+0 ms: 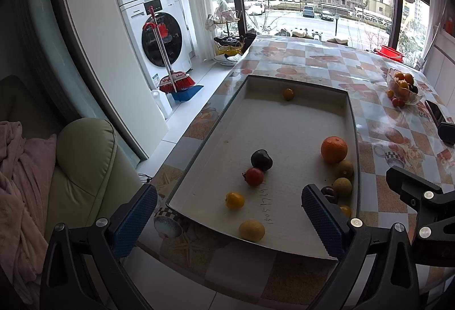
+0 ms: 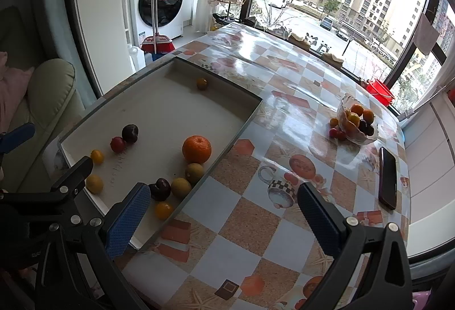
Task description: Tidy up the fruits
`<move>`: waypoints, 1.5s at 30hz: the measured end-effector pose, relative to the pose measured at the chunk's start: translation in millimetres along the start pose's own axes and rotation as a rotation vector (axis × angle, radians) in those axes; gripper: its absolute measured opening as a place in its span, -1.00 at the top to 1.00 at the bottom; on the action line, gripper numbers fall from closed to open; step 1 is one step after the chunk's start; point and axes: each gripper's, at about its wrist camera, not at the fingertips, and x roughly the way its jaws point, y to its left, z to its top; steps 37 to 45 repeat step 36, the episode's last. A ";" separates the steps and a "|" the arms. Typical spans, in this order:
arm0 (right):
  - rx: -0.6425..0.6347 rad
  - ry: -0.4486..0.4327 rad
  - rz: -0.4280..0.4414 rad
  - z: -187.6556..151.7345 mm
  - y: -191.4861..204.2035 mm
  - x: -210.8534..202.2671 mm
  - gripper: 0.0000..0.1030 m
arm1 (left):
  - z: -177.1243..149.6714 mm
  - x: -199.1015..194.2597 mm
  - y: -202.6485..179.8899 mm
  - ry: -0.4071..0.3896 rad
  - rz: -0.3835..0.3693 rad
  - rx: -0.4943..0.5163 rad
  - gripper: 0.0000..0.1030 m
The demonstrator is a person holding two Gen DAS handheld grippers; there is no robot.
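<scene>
Loose fruits, among them an orange (image 1: 334, 149), lie in the shallow tray (image 1: 295, 88) ahead of the left gripper (image 1: 229, 209), gaping wide, empty. The right gripper (image 2: 224, 206), equally wide and empty, hangs over the tablecloth (image 2: 247, 224); the glass fruit bowl (image 2: 357, 122) sits farther ahead-right.

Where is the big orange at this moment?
The big orange lies inside the shallow tray, near its right wall, just beyond a greenish-brown fruit; both views show it.

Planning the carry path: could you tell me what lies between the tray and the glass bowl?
Only bare tablecloth lies between tray and glass bowl, clearest in the right wrist view.
</scene>
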 end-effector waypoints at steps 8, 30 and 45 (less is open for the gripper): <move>0.000 0.000 0.003 -0.1 0.5 0.0 -1.00 | -1.0 1.4 -0.8 0.005 0.001 0.001 -0.98; 0.000 0.000 0.003 -0.2 1.4 -0.2 -1.00 | -1.7 5.5 0.7 0.023 -0.009 -0.015 -0.98; 0.001 0.001 0.004 -0.3 1.2 -0.1 -1.00 | -2.8 3.4 1.7 -0.001 -0.002 -0.010 -0.98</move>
